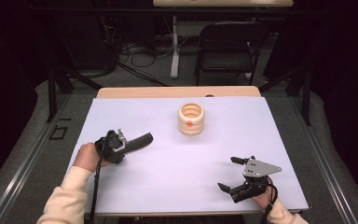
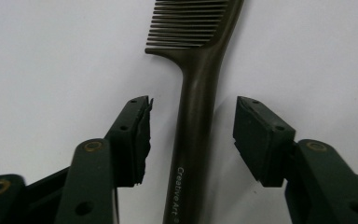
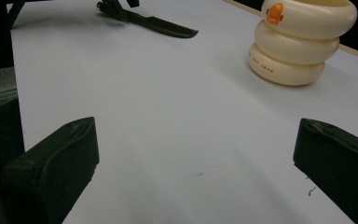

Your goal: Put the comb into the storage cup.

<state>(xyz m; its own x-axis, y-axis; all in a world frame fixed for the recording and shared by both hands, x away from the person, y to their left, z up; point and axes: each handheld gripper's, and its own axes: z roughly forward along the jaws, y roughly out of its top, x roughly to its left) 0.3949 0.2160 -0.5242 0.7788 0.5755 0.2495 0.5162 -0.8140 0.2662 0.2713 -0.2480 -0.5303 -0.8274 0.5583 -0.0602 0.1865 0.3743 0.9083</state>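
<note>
Dark brown plastic comb (image 2: 196,116) lies flat between my left tongs (image 2: 193,135), spread wide, untouched; right tongs (image 1: 233,173) also wide, well apart.

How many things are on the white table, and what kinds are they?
Comb: 1, dark, lying between the left gripper's open jaws.
Ring-shaped holder: 1, cream with an orange spot.
Grippers: 2, the left one and the right gripper, both open.
Total: 4
</note>
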